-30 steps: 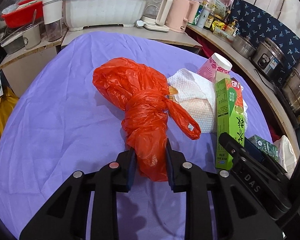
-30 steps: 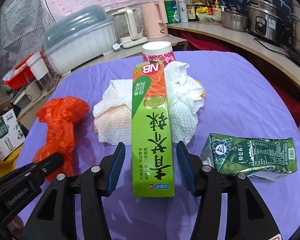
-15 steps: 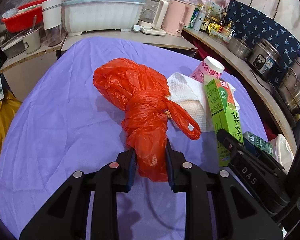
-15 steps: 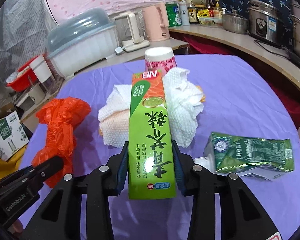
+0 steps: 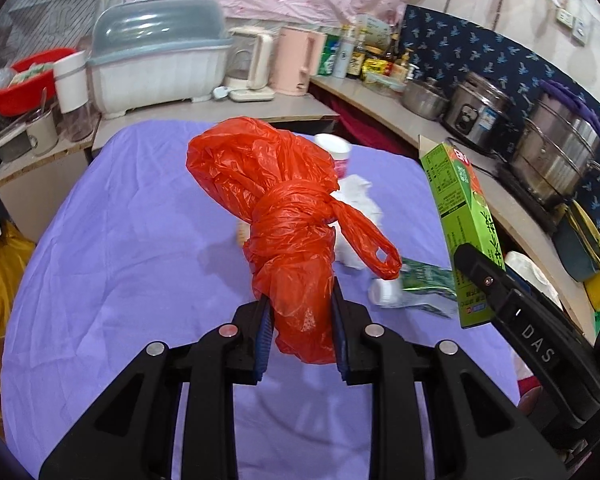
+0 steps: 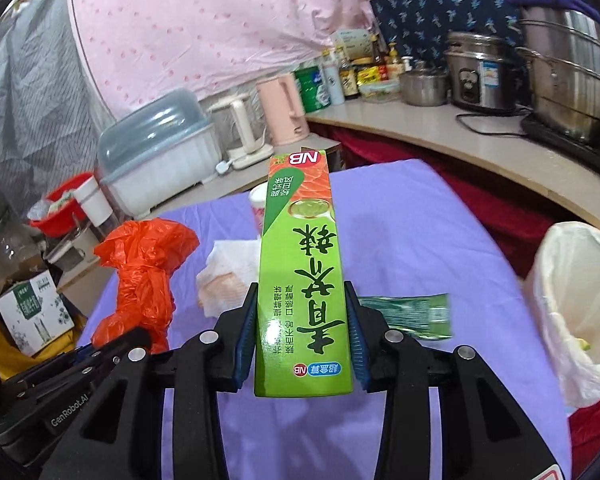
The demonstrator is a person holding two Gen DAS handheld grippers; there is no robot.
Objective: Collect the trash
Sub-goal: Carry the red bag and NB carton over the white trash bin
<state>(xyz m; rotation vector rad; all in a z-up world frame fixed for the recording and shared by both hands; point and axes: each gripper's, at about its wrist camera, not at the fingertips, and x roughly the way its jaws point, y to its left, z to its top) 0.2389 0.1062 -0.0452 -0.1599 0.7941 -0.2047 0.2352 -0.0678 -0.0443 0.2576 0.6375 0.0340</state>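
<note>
My left gripper (image 5: 300, 320) is shut on a knotted orange plastic bag (image 5: 284, 216) and holds it above the purple table (image 5: 120, 260). My right gripper (image 6: 302, 320) is shut on a tall green carton (image 6: 302, 280), lifted off the table; the carton also shows in the left wrist view (image 5: 460, 216). On the table lie crumpled white paper towels (image 6: 228, 272), a flattened green drink carton (image 6: 412, 314) and a pink paper cup (image 6: 258, 204). The orange bag also shows in the right wrist view (image 6: 144, 272).
A bin lined with a white bag (image 6: 580, 312) stands at the table's right edge. Counters behind hold a dish box (image 5: 156, 68), kettles (image 5: 296, 60), steel pots (image 5: 552, 160) and bottles. A cardboard box (image 6: 32, 312) sits left of the table.
Both grippers have lifted their loads off the table. The right gripper closed on the green carton and raised it; the orange bag rose with the left gripper.
</note>
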